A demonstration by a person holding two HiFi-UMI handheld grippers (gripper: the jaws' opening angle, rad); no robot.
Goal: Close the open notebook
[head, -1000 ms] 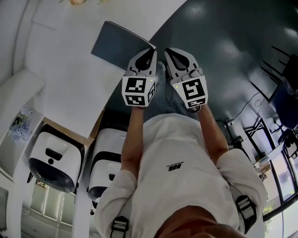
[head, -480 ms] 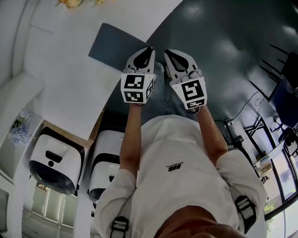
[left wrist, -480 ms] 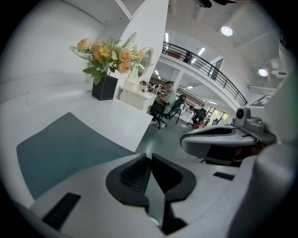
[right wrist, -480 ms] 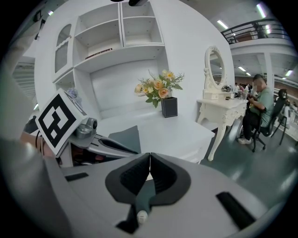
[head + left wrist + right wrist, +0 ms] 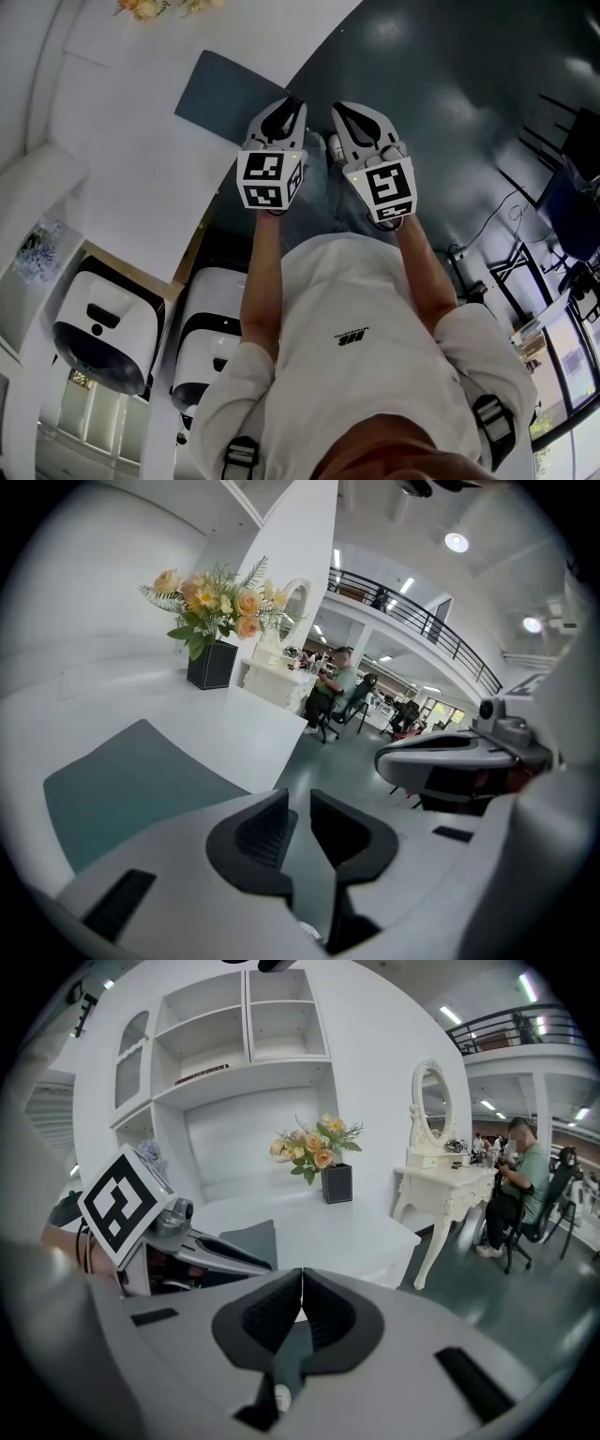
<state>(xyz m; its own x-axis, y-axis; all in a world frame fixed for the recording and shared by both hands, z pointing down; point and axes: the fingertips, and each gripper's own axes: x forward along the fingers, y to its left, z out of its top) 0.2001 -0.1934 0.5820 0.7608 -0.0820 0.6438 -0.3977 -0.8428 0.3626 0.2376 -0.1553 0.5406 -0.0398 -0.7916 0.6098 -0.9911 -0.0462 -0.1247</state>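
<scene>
The notebook (image 5: 230,94) lies flat on the white table (image 5: 141,141), showing only a dark blue-grey cover and no open pages. It appears in the left gripper view as a teal slab (image 5: 131,785) and in the right gripper view behind the left gripper (image 5: 251,1239). My left gripper (image 5: 286,108) hovers at the notebook's near right corner by the table's edge, its jaws a narrow gap apart with nothing between them (image 5: 300,808). My right gripper (image 5: 349,112) hangs beside it over the dark floor, jaws closed tip to tip (image 5: 301,1283).
A black vase of flowers (image 5: 214,621) stands at the table's far side. Off the table are a white dressing table with a mirror (image 5: 441,1176) and a seated person (image 5: 516,1185). Two white machines (image 5: 98,323) sit below the table's edge. Dark floor (image 5: 450,103) lies to the right.
The left gripper has shifted a little to the left and back along the notebook's corner. The right gripper has barely moved. The notebook lies as before.
</scene>
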